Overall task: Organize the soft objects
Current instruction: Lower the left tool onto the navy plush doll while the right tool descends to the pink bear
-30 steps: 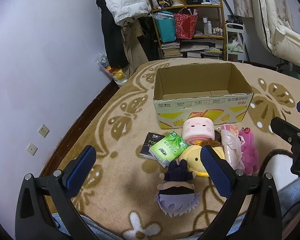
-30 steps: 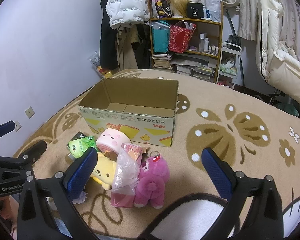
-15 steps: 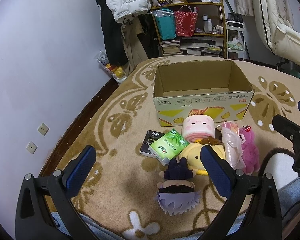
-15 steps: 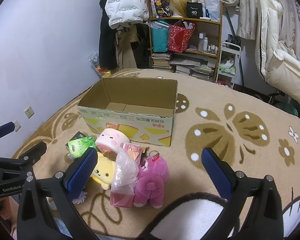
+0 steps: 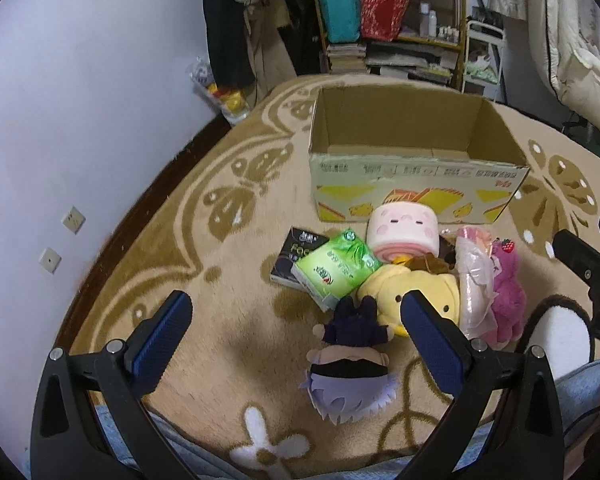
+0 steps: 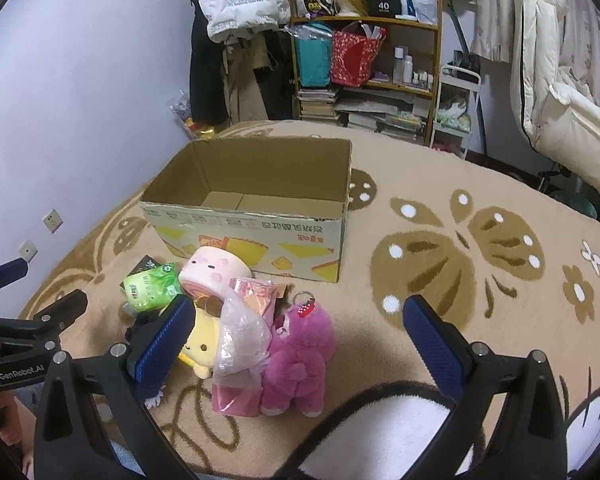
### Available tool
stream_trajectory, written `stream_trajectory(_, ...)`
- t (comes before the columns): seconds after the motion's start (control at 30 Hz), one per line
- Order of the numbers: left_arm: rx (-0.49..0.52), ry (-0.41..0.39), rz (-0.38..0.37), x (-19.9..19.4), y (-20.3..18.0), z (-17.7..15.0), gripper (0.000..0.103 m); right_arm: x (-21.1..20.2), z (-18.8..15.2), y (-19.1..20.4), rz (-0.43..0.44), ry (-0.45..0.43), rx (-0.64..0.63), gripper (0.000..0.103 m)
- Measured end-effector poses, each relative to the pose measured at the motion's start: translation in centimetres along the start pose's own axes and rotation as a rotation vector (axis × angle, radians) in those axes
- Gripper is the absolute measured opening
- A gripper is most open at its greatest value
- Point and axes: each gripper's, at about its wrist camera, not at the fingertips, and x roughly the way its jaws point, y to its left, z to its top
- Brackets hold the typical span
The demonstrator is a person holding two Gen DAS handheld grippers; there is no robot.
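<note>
An open cardboard box (image 5: 412,188) (image 6: 256,232) stands empty on the patterned rug. In front of it lies a heap of soft things: a pink roll plush (image 5: 404,230) (image 6: 214,272), a green tissue pack (image 5: 336,268) (image 6: 152,286), a yellow plush (image 5: 404,296) (image 6: 200,344), a magenta bear (image 5: 508,304) (image 6: 300,360), a pink item in clear plastic (image 5: 474,280) (image 6: 240,340) and a dark-haired doll (image 5: 352,356). My left gripper (image 5: 296,334) hovers open above the doll. My right gripper (image 6: 296,334) hangs open over the magenta bear. Neither holds anything.
A black packet (image 5: 296,256) lies under the tissue pack. A cluttered shelf (image 6: 368,60) and hanging coats (image 6: 240,12) stand behind the box. A white padded jacket (image 6: 560,92) hangs at the right. The wall with sockets (image 5: 72,220) runs along the left. Denim-clad legs (image 5: 580,392) show at the bottom.
My left gripper has tilted down and moved a little toward the heap, so the box and toys sit higher in view. The right gripper has barely moved. Both stay open.
</note>
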Motion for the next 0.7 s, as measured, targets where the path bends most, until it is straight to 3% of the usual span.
stream_trajectory(0.33, -0.034, 0.099, 0.007, 3.1, 0.1, 0.5, 0.103, 3.4, 0.2, -0.7, 0.000, 0.090, 0.042, 0.103)
stream_trajectory(0.7, -0.008, 0.276, 0.023, 7.7, -0.5, -0.4, 0.103, 7.2, -1.0, -1.6, -0.003, 0.237, 0.077, 0.076)
